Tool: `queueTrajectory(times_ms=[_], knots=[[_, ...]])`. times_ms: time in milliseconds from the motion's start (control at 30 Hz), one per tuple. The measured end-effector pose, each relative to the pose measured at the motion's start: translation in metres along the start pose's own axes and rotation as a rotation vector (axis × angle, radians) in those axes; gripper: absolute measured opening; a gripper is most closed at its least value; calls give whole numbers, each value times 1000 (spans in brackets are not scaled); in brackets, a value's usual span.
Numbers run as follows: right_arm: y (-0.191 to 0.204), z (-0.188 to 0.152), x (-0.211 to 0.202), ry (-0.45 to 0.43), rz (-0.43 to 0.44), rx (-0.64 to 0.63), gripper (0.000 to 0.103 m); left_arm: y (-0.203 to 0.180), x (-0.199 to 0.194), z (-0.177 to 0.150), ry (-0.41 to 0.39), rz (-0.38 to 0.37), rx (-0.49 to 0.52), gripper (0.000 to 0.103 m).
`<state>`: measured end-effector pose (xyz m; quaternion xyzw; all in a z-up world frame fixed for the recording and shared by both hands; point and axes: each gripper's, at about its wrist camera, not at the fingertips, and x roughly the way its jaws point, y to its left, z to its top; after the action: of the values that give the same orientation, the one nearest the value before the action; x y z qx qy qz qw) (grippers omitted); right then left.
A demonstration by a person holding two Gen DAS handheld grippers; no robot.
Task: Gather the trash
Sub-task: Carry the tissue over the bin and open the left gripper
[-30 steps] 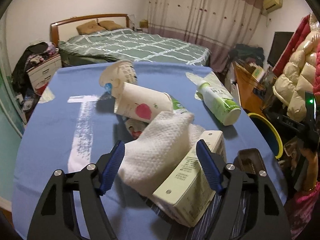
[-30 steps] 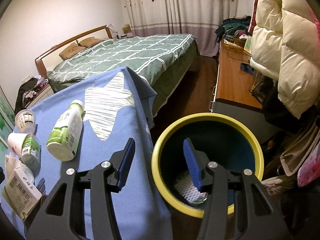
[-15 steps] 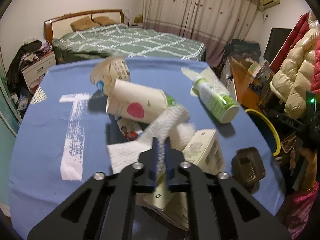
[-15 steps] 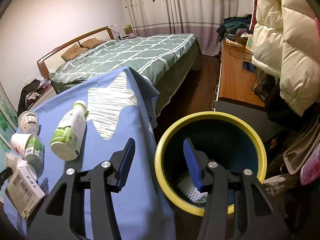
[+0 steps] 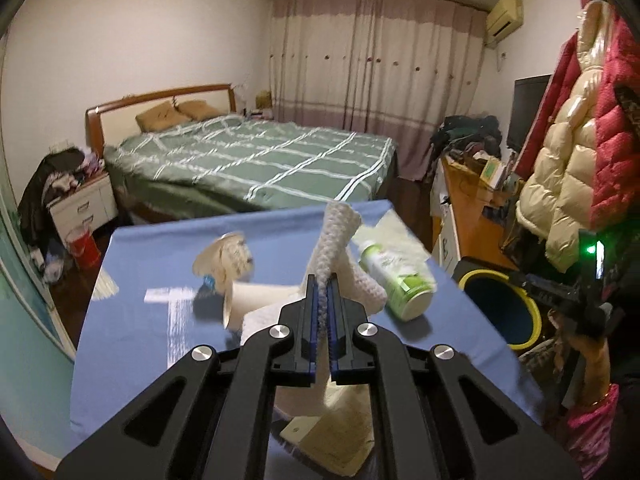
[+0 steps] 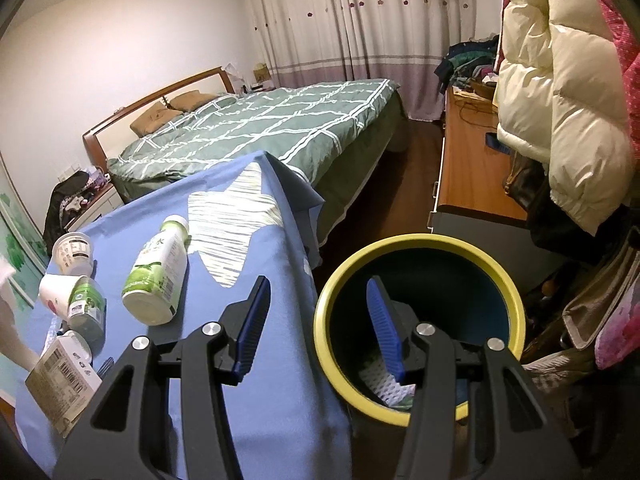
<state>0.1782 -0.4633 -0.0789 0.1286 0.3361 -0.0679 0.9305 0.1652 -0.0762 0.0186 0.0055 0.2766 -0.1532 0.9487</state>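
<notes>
Pinching a white tissue [image 5: 334, 240] between its closed jaws, the left gripper [image 5: 323, 300] holds it lifted above the blue table [image 5: 132, 272]; part of the tissue hangs under the fingers. On the table lie a bottle [image 6: 158, 276], cups [image 6: 74, 250] and a box [image 6: 62, 380]. The right gripper [image 6: 320, 324] is about half open, with the yellow rim of the bin [image 6: 416, 322] between its fingers; whether the pads press on it I cannot tell.

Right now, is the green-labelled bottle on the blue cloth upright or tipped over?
Tipped over. The bottle lies on its side on the blue cloth, white cap pointing toward the bed and flat base toward the camera.
</notes>
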Motion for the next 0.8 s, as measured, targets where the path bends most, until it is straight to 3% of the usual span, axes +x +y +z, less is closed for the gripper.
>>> queueTrajectory(times_ms=[200, 400, 800], knots=[[-13, 1, -10, -18, -3, 21, 48, -31, -12, 20, -31, -50, 46, 5], [-31, -2, -20, -27, -28, 25, 48, -79, 1, 28, -12, -134, 97, 5], [-103, -27, -66, -61, -162, 47, 48, -238, 109, 21, 163, -355, 237, 5]])
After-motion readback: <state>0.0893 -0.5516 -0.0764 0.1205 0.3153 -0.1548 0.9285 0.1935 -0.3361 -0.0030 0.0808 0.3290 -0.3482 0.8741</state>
